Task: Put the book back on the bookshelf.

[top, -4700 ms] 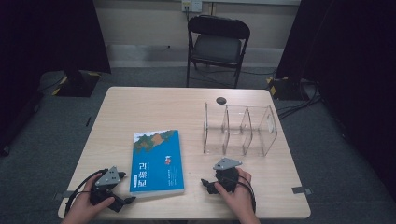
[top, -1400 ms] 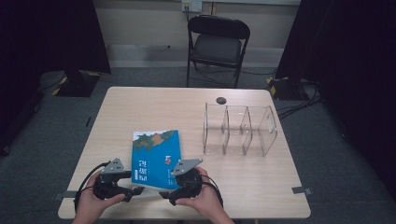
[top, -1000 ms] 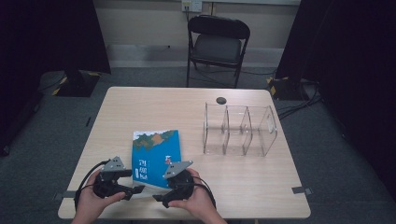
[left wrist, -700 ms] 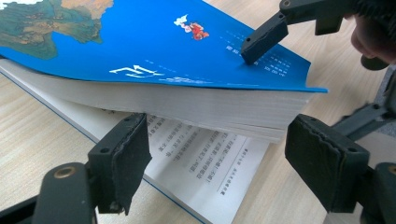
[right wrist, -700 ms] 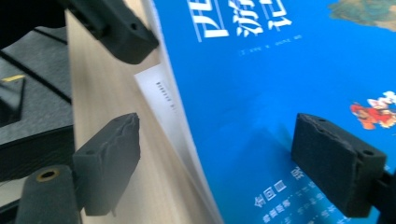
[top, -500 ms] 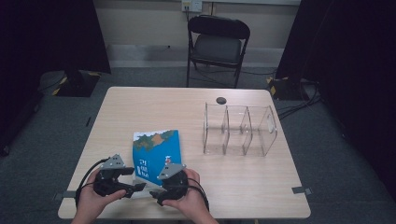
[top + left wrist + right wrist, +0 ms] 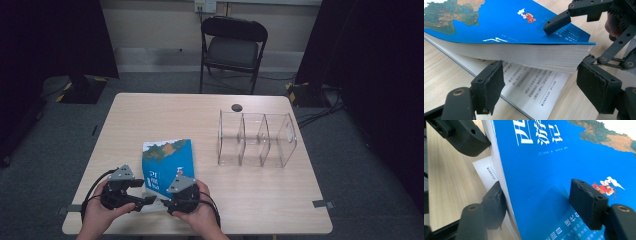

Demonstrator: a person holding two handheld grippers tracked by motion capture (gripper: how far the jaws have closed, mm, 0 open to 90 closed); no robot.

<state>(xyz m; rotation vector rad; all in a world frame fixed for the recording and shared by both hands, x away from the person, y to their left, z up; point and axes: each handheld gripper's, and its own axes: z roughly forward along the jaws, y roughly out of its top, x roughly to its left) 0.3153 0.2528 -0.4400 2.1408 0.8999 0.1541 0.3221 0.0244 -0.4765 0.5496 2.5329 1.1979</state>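
A thick blue paperback book (image 7: 167, 160) lies on the table (image 7: 175, 115), its near edge lifted off a flat bottom page (image 7: 534, 92). My right gripper (image 7: 164, 202) is shut on that lifted edge. Its jaws have just been closing with the book between them: one pad (image 7: 586, 202) dents the cover (image 7: 544, 157), the other (image 7: 495, 202) sits under the page block. My left gripper (image 7: 146, 200) stands open at the same edge from the left. Its left pad (image 7: 490, 90) is below the raised pages, the other (image 7: 599, 90) is beside the book's corner, and neither presses.
A clear plastic organizer (image 7: 257, 140) with three compartments stands to the right of the book. A small black disc (image 7: 237, 107) lies behind it near the table's far edge. A folding chair (image 7: 232, 45) stands beyond the table. The table's near edge runs just under both hands.
My right gripper has slid left along the near edge to the book and closed on it. The book's near edge has come up. The left gripper has stayed put.
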